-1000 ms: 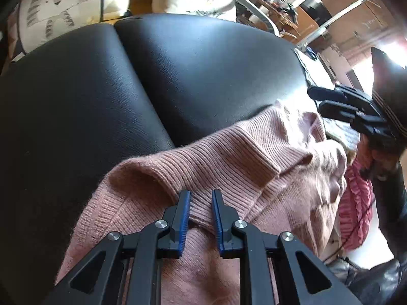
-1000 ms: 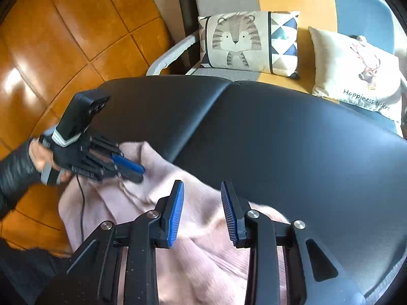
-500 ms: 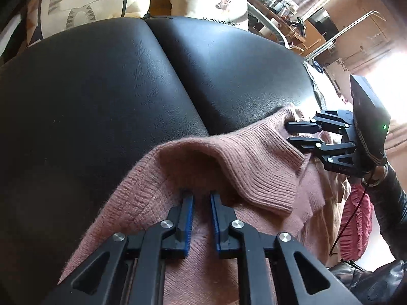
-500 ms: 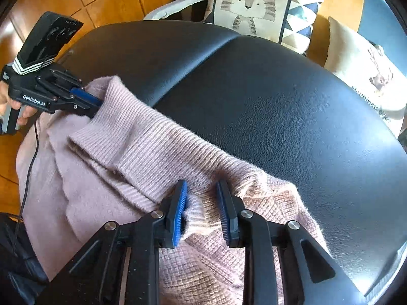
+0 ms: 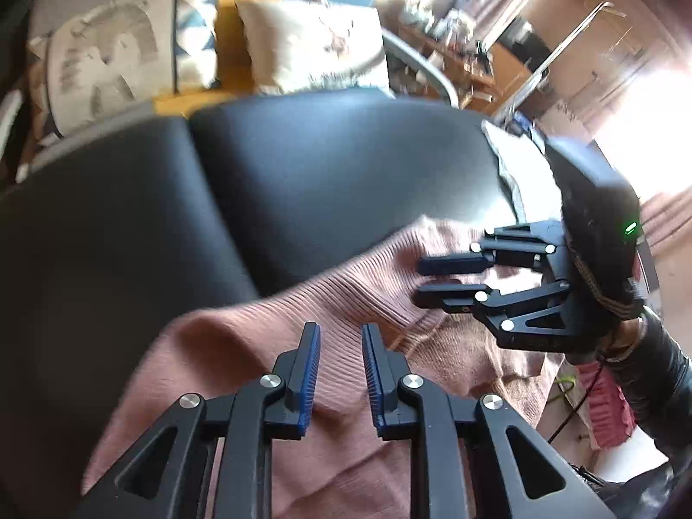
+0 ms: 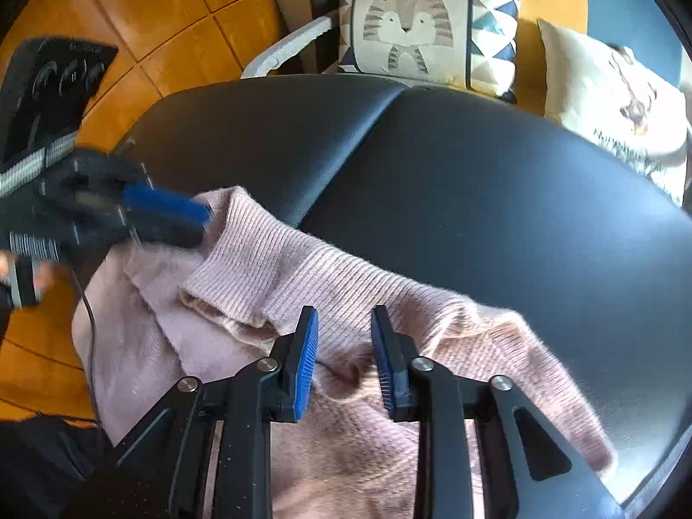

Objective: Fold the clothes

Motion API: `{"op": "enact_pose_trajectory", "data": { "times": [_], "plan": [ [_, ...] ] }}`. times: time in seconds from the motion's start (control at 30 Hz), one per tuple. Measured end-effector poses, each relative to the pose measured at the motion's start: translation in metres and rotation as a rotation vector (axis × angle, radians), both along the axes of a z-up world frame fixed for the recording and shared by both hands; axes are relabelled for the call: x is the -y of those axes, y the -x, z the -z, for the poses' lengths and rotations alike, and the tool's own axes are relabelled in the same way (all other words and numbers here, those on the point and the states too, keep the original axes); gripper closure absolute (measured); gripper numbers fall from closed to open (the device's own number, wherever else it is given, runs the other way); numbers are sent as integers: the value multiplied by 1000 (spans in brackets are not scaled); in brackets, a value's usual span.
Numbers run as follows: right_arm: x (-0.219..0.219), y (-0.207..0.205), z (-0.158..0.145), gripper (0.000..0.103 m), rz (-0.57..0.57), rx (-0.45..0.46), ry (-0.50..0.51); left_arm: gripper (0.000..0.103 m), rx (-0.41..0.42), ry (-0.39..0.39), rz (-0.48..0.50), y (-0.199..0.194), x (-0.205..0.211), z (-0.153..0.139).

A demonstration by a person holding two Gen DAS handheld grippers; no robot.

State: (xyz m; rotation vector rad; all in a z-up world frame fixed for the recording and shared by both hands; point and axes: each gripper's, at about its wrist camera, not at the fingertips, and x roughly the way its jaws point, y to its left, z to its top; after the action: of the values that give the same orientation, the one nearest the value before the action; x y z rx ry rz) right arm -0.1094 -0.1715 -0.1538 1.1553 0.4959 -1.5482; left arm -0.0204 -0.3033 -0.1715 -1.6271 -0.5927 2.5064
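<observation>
hovering over a rumpled pink ribbed-knit sweater (image 6: pixel 328 277), the two black hand-held grippers with blue ribbed pads are both opening, their jaws narrowly parted with nothing pinched between them. the sweater lies on the near part of a black padded leather bench (image 6: pixel 497 181), its ribbed band running from far left to near right and its left side spilling over the near left edge toward the orange tiled floor (image 6: pixel 142 13).

the left gripper (image 5: pixel 341 372) hangs just above the knit near the left end of the garment; the right gripper (image 6: pixel 345 352) straddles a raised fold, the cloth loose beneath the pads. in the left wrist view the picture is smeared, so how close the pads sit to the cloth cannot be read exactly.

the risk, as it looks now: with both grips let go and much of the garment hanging off the bench, its weight could drag the rest down the smooth leather and undo the fold. a fresh pinch taken on the bunched fold could also catch several layers at once. the tiger-print cushion (image 6: pixel 415 39) on the chair at the far side is well clear.
</observation>
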Motion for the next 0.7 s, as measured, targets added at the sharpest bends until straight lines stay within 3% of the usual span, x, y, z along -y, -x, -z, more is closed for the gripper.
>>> {"op": "enact_pose_trajectory", "data": {
  "times": [0.13, 0.17, 0.23, 0.33, 0.5, 0.7],
  "plan": [
    [4, 0, 19, 75, 33, 46, -37, 84, 128, 12, -60, -2, 4, 38],
    [0, 0, 24, 75, 33, 44, -48, 84, 86, -39, -70, -10, 11, 42],
    [-9, 1, 28, 75, 32, 40, -27, 91, 75, -53, -69, -18, 19, 44],
    [-7, 4, 29, 75, 56, 2, -31, 100, 83, 10, -56, -15, 25, 43],
    [7, -1, 28, 75, 92, -94, -32, 101, 88, 146, -97, -2, 21, 34],
    [-4, -8, 31, 75, 69, -126, -10, 101, 62, 143, -83, -15, 18, 32]
  ]
}}
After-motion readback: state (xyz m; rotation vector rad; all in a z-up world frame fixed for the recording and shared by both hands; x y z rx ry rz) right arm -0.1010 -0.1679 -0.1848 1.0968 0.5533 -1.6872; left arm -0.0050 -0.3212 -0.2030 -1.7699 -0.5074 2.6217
